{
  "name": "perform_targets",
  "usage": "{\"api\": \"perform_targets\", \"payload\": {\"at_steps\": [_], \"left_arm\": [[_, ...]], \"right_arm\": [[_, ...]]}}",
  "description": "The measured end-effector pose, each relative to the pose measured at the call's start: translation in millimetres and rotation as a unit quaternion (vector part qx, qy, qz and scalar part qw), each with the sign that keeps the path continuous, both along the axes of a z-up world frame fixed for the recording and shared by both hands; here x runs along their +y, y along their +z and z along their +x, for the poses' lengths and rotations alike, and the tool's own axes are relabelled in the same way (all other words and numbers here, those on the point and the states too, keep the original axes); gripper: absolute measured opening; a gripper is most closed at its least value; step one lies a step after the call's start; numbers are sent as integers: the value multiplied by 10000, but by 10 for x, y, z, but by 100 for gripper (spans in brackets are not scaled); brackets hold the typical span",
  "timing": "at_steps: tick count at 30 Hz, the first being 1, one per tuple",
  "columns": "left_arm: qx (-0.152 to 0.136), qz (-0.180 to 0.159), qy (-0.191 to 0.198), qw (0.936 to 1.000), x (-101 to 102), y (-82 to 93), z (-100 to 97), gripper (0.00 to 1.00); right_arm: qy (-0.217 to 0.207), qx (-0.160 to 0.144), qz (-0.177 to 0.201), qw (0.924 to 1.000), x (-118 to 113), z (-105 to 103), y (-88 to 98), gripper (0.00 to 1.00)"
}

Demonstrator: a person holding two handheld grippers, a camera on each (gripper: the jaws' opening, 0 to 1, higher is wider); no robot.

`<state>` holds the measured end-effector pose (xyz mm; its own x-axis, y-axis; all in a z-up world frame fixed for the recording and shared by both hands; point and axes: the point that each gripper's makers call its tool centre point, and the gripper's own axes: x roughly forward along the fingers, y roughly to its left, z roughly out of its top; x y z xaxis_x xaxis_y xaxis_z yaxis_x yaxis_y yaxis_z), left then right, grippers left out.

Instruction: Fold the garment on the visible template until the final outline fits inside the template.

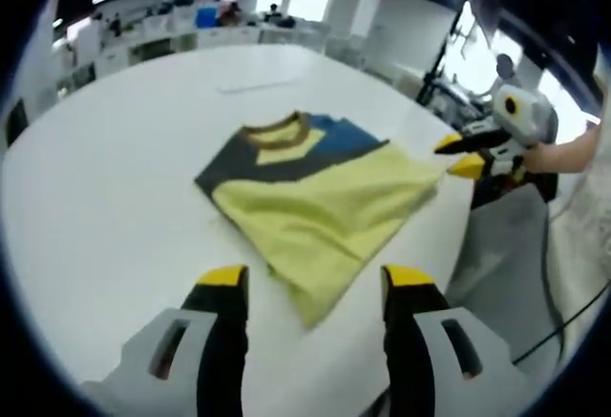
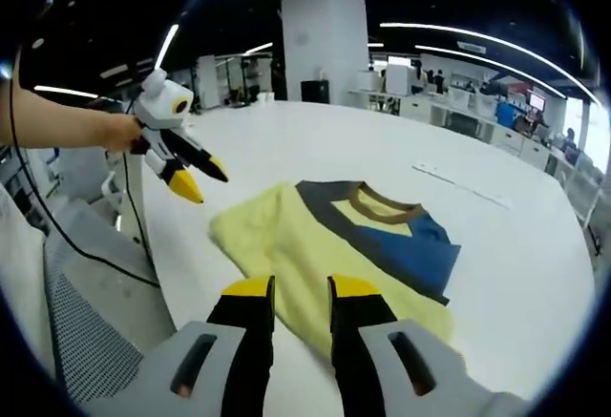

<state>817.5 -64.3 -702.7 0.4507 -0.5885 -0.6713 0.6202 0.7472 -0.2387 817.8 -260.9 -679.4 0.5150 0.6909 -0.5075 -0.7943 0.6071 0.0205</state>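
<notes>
- Garment [image 1: 320,202]: a T-shirt in pale yellow with dark grey and blue panels and a brown collar band; folded, lying flat on a white table [image 1: 115,178]. In the right gripper view the garment [image 2: 339,245] lies just ahead of that view's jaws, collar toward the far side.
- Fold state: the yellow portion lies over the lower body in layers; one corner of the yellow cloth points toward the left gripper's jaws in the left gripper view. A template outline cannot be made out under the cloth.
- Left gripper [image 1: 312,288]: yellow-tipped black jaws standing wide apart, with nothing between them; tips sit just short of the near corner of the garment. In the right gripper view it [image 2: 194,180] appears off the yellow edge, carried by a person's hand [image 2: 122,131]; whether it touches the cloth cannot be told.
- Right gripper [image 2: 301,293]: jaws narrow, a small gap between the yellow tips, set over the near yellow edge; whether cloth is pinched cannot be told. In the left gripper view it [image 1: 458,156] sits at the far yellow corner of the garment.
- Cable [image 2: 91,245]: black, trailing from the left gripper.
- Strip [image 2: 458,183]: pale, flat on the table, well apart from the garment.
- Surroundings: open office with ceiling strip lights, desks and white pillars.
</notes>
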Motion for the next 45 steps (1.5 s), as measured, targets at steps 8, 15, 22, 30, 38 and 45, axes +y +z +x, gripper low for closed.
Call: {"api": "perform_targets", "payload": {"at_steps": [8, 15, 22, 30, 38, 45], "left_arm": [[-11, -129, -9, 9999, -78, 22, -60, 54], [-60, -265, 95, 9996, -120, 29, -125, 59], [-73, -298, 160, 9994, -128, 37, -203, 61], [-102, -341, 240, 9991, -121, 53, -253, 61], [-104, -312, 219, 9992, -116, 54, -245, 60], [-101, -534, 366, 9979, -134, 69, -145, 60]], "right_arm": [[-125, 30, 15, 9999, -88, -3, 3, 33], [-188, 58, -28, 9998, -200, -7, -12, 35], [-341, 90, 0, 9994, -322, 8, 6, 37], [-473, 59, -33, 9989, -453, 27, 38, 37], [-545, 104, -51, 9984, -532, 36, 2, 37], [-705, 168, 32, 9974, -631, 140, -10, 39]]}}
